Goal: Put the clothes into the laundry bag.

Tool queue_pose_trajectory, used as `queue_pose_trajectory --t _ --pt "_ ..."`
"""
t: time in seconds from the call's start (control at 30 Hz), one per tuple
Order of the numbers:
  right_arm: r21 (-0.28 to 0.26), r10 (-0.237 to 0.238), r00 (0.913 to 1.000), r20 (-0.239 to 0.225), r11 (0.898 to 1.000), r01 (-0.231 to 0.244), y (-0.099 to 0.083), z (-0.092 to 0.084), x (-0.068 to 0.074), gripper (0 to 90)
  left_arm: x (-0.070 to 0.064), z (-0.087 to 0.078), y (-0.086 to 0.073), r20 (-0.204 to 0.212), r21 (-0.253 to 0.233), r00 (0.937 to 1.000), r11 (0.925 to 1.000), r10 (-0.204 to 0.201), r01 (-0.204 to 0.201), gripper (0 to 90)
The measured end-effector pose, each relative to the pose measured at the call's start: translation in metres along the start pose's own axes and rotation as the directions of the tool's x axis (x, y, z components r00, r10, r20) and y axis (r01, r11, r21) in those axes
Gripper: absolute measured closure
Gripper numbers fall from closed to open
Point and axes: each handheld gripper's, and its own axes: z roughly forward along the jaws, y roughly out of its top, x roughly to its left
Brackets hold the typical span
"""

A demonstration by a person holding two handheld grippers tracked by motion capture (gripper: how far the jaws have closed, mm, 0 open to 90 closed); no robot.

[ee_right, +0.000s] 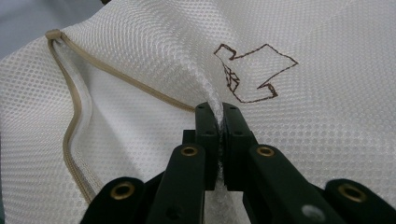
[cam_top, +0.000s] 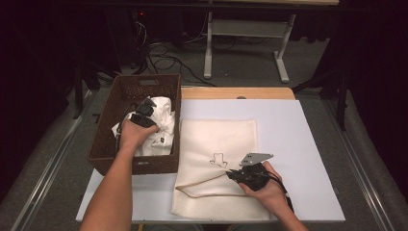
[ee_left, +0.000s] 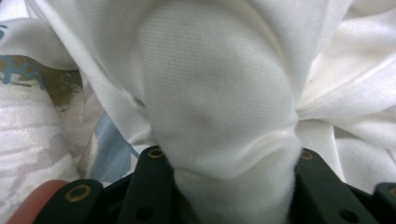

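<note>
A brown wicker basket [cam_top: 108,144] at the left holds crumpled white clothes [cam_top: 163,115]. My left gripper [cam_top: 146,105] reaches into it. In the left gripper view its jaws squeeze a thick bunch of white cloth [ee_left: 215,93], which bulges out above the left gripper [ee_left: 229,158]. A cream mesh laundry bag [cam_top: 216,134] lies flat on the white table, with a brown shirt outline [ee_right: 252,74] stitched on it and a tan zipper [ee_right: 74,121] along its opening. My right gripper [cam_top: 231,174] is at the bag's near part. The right gripper [ee_right: 218,112] is shut on a raised fold of the mesh [ee_right: 303,140].
The white tabletop [cam_top: 298,144] has bare room to the right of the bag, with a wooden strip [cam_top: 235,92] along its far edge. Beyond it are a dark floor, cables [cam_top: 163,60] and a white stand [cam_top: 245,29]. More patterned fabric [ee_left: 28,135] lies beside the held cloth.
</note>
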Motion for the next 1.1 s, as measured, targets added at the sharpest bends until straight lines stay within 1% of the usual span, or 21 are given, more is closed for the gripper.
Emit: queue_pose_trajectory --t 0.07,0.13,0.17,0.23,0.27,0.33,0.37,0.43,0.53,0.67,0.77,0.8,0.83,0.93,0.97,1.03,1.1 --pt "-0.002 0.001 1.0000 -0.003 1.000 -0.001 0.000 0.000 0.000 88.2 -0.001 -0.002 0.000 0.015 -0.016 0.9999 0.9999 0.003 -0.003 66.4" --pt "0.000 -0.002 1.0000 -0.003 1.000 0.002 0.000 0.000 -0.001 88.2 -0.001 -0.005 0.000 0.027 -0.041 0.9996 0.9992 -0.003 0.004 66.2" --pt "-0.002 0.001 1.0000 -0.005 1.000 -0.001 0.000 -0.001 -0.001 88.2 0.000 -0.007 -0.001 0.049 -0.054 0.9987 0.9983 -0.018 0.020 66.3" --pt "-0.005 -0.002 1.0000 -0.003 1.000 0.002 0.000 -0.001 -0.001 88.2 0.002 -0.010 -0.001 0.065 -0.076 0.9973 0.9962 -0.036 0.041 66.3" --pt "-0.007 -0.005 1.0000 -0.002 1.000 0.005 0.000 -0.001 -0.001 88.2 0.004 -0.013 -0.002 0.078 -0.091 0.9955 0.9939 -0.054 0.061 66.3" --pt "-0.010 -0.002 1.0000 0.000 1.000 0.002 0.000 -0.001 -0.001 88.2 0.005 -0.016 -0.003 0.089 -0.107 0.9941 0.9917 -0.061 0.071 66.3" --pt "-0.010 -0.005 1.0000 0.000 1.000 0.005 0.000 -0.001 -0.001 88.2 0.006 -0.018 -0.004 0.088 -0.117 0.9939 0.9902 -0.067 0.077 66.3" --pt "-0.017 0.000 1.0000 0.001 1.000 0.000 0.000 -0.002 -0.001 88.2 0.008 -0.023 -0.005 0.102 -0.133 0.9919 0.9871 -0.075 0.089 66.3" --pt "-0.035 0.008 1.0000 0.001 0.999 -0.008 0.001 -0.004 0.000 88.2 0.010 -0.030 -0.007 0.110 -0.173 0.9901 0.9793 -0.087 0.106 66.3" --pt "-0.058 0.019 0.9997 0.012 0.998 -0.018 0.002 -0.006 -0.001 88.2 0.012 -0.041 -0.009 0.128 -0.227 0.9855 0.9640 -0.111 0.138 66.3" --pt "-0.070 0.032 0.9993 0.021 0.997 -0.030 0.003 -0.007 -0.001 88.3 0.012 -0.048 -0.009 0.134 -0.263 0.9842 0.9534 -0.116 0.148 66.3" --pt "-0.075 0.038 0.9990 0.024 0.996 -0.037 0.003 -0.008 0.000 88.3 0.012 -0.050 -0.009 0.136 -0.269 0.9840 0.9518 -0.114 0.148 66.3" --pt "-0.077 0.039 0.9990 0.023 0.996 -0.037 0.003 -0.008 0.000 88.3 0.012 -0.052 -0.010 0.142 -0.282 0.9833 0.9475 -0.113 0.150 66.3" --pt "-0.071 0.038 0.9990 0.022 0.997 -0.036 0.003 -0.007 -0.001 88.2 0.012 -0.058 -0.011 0.155 -0.302 0.9826 0.9420 -0.102 0.146 66.2" --pt "-0.070 0.037 0.9991 0.021 0.997 -0.035 0.003 -0.007 -0.001 88.3 0.012 -0.059 -0.011 0.163 -0.306 0.9820 0.9414 -0.096 0.143 66.2" --pt "-0.070 0.038 0.9991 0.021 0.997 -0.036 0.003 -0.006 -0.001 88.2 0.012 -0.060 -0.012 0.159 -0.311 0.9827 0.9398 -0.095 0.141 66.1" --pt "-0.071 0.039 0.9990 0.023 0.997 -0.037 0.003 -0.005 -0.001 88.3 0.012 -0.062 -0.012 0.168 -0.316 0.9811 0.9375 -0.095 0.145 66.1"
